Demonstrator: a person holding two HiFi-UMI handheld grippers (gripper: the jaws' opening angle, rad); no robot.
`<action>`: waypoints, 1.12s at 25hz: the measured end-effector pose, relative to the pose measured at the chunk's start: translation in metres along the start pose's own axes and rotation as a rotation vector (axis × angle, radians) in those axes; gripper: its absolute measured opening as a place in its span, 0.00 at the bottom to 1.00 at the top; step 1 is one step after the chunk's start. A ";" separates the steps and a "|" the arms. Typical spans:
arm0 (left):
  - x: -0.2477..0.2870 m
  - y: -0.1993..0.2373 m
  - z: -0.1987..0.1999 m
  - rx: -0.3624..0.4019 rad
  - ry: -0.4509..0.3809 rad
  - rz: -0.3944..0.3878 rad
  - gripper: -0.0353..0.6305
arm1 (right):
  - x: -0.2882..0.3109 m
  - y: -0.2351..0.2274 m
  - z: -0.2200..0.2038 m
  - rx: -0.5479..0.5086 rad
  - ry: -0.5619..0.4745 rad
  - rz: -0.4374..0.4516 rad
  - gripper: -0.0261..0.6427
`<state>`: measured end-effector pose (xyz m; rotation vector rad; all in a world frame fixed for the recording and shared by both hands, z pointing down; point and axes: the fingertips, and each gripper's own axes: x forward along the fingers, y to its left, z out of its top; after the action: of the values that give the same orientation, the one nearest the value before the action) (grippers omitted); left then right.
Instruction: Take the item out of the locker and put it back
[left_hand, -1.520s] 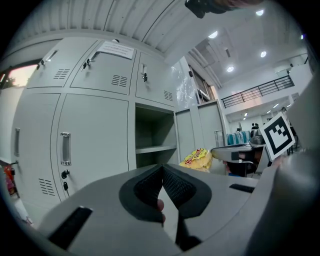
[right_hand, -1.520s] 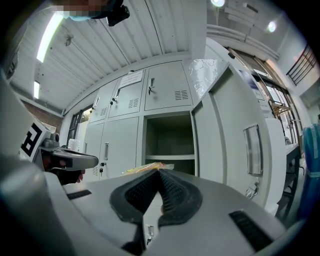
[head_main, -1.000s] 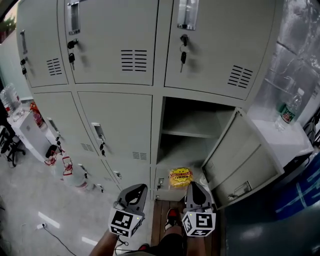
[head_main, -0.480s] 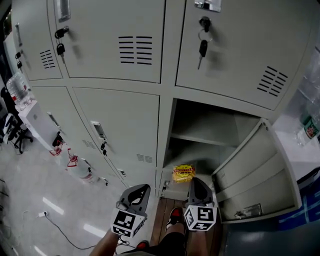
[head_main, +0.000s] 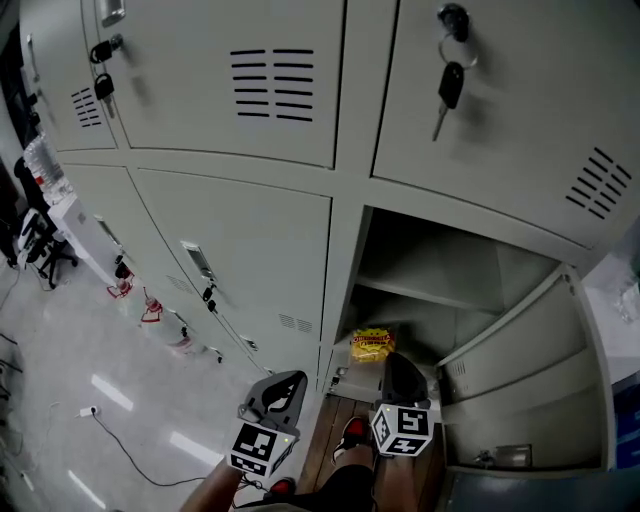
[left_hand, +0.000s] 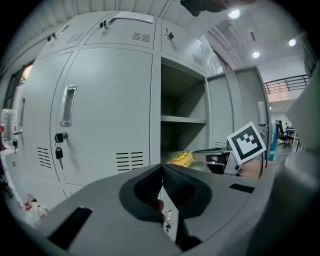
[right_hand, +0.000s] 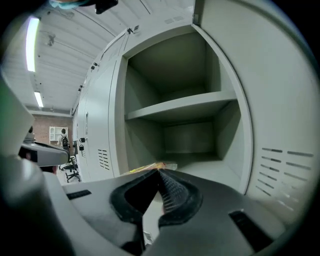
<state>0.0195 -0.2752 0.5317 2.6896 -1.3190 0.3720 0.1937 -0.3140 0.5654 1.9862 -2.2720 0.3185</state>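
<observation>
Head view: locker (head_main: 447, 288) open, yellow packet (head_main: 371, 345) lies inside, not yet taken out. Left hand-held gripper (head_main: 287, 383) and right hand-held gripper (head_main: 397, 366) both clenched empty, in front.

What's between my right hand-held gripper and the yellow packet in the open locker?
Nothing: in the head view, only bare locker floor separates the shut right hand-held gripper from the yellow packet.
</observation>
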 end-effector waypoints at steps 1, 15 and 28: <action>0.002 0.001 -0.002 -0.004 0.004 0.004 0.09 | 0.004 -0.001 -0.002 0.003 0.004 0.002 0.06; 0.020 0.010 -0.021 -0.031 0.042 0.041 0.09 | 0.047 -0.018 -0.029 0.026 0.060 0.006 0.06; 0.022 0.013 -0.026 -0.042 0.049 0.032 0.09 | 0.050 -0.012 -0.037 0.027 0.081 0.024 0.17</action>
<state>0.0182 -0.2941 0.5630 2.6111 -1.3421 0.4066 0.1962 -0.3556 0.6131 1.9235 -2.2551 0.4263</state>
